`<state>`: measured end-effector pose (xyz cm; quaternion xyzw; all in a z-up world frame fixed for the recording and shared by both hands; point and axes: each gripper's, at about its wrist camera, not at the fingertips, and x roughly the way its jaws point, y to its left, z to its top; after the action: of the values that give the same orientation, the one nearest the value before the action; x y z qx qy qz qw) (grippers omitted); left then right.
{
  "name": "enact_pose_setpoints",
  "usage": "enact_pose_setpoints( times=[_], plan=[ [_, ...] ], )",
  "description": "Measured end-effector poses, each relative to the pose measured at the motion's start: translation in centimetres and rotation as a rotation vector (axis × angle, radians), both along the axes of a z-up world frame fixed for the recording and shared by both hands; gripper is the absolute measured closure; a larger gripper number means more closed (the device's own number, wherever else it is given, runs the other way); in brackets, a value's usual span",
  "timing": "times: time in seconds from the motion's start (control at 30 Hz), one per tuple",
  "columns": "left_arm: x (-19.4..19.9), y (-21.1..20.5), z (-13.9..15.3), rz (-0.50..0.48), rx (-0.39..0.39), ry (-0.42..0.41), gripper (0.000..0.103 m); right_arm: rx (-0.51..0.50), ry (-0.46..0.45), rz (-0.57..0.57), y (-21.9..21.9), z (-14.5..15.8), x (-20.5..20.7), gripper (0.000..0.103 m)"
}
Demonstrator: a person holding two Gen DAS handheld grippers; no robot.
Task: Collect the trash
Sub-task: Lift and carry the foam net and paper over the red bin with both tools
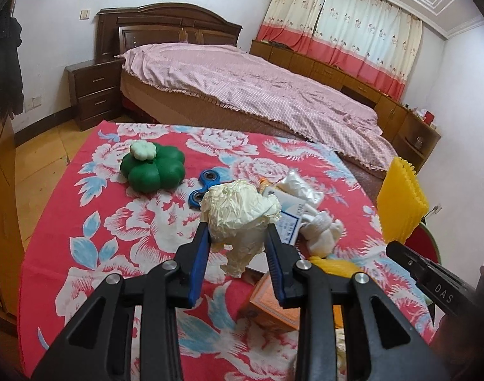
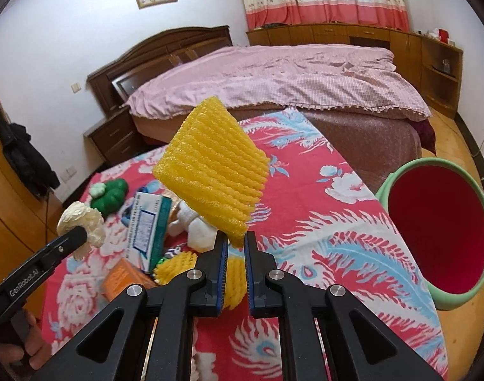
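My left gripper (image 1: pixel 237 223) is shut on a crumpled cream paper ball (image 1: pixel 238 209) and holds it above the table; the ball also shows in the right wrist view (image 2: pixel 83 220). My right gripper (image 2: pixel 235 238) is shut on a yellow foam fruit net (image 2: pixel 211 166), held up above the table; the net also shows in the left wrist view (image 1: pixel 402 201). A green bin with a red inside (image 2: pixel 442 231) stands on the floor to the right of the table. A second yellow foam net (image 2: pixel 175 265) lies on the table below my right gripper.
The table has a red floral cloth (image 1: pixel 92 209). On it lie a green clover-shaped toy (image 1: pixel 153 168), a blue fidget spinner (image 1: pixel 207 184), a white-blue box (image 2: pixel 149 225), white cloth (image 1: pixel 321 228), a clear bag (image 1: pixel 300 182) and an orange box (image 1: pixel 273 304). A bed (image 1: pixel 257 95) stands behind.
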<state>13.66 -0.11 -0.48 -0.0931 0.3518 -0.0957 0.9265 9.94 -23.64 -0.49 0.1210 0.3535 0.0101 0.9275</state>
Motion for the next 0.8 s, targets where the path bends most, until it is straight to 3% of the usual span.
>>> enact_pose_setpoints(
  times=[0.4,0.8],
  plan=[
    [-2.4,-2.1,3.2,-0.023,0.024,-0.063,0.068,0.070,-0.047,-0.026,-2.6,1.5,-3.6,0.093],
    [-3.5,-9.4,5.2,-0.170,0.063,-0.081,0.068,0.102,-0.057,-0.150,-8.4,2.0,-7.2,0.093]
  ],
)
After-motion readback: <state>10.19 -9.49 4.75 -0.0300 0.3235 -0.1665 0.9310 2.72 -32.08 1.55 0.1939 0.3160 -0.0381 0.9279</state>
